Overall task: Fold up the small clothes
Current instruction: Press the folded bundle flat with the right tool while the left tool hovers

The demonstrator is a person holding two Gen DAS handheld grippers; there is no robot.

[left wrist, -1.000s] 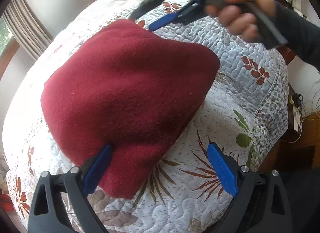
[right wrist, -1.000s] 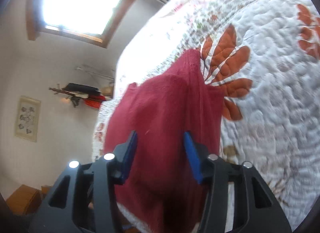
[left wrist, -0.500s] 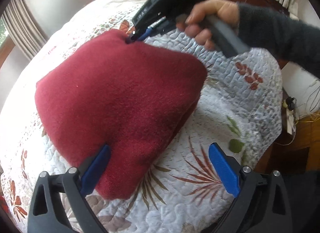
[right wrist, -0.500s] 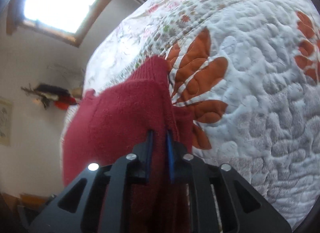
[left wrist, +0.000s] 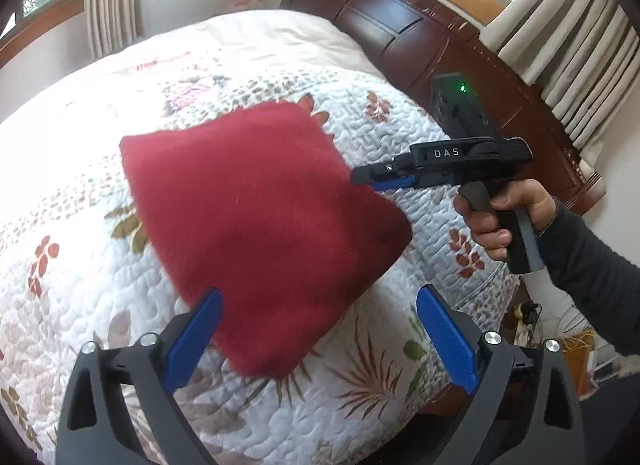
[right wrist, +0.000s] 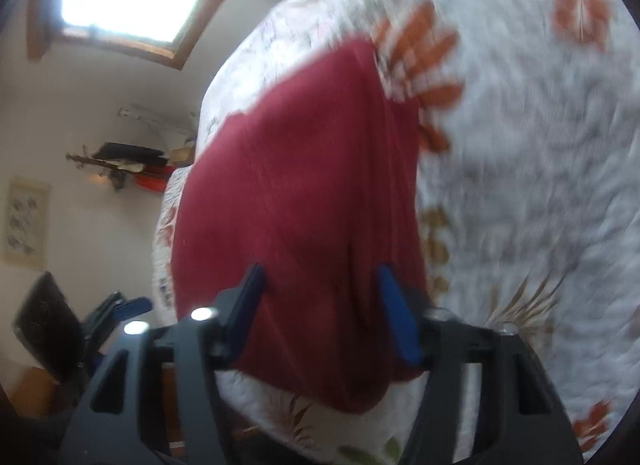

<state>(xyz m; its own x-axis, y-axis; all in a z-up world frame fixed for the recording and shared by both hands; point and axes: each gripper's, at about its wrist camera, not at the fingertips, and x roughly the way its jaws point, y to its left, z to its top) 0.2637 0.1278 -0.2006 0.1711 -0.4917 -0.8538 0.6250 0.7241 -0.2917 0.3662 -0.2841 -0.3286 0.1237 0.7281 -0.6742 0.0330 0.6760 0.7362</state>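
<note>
A folded red cloth (left wrist: 260,225) lies on the quilt (left wrist: 80,265). Headboard (left wrist: 400,33) at 1 o'clock, curtains (left wrist: 568,41) beyond. Left gripper (left wrist: 320,339) and right gripper (right wrist: 324,309) are both released.

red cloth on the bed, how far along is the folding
Done: the red cloth already lies as a thick, doubled-over bundle on the quilt.
In hand: nothing is clamped; the left gripper and right gripper both stand open.
Left: perhaps a last fold or straightening; no other clothes show.
</note>
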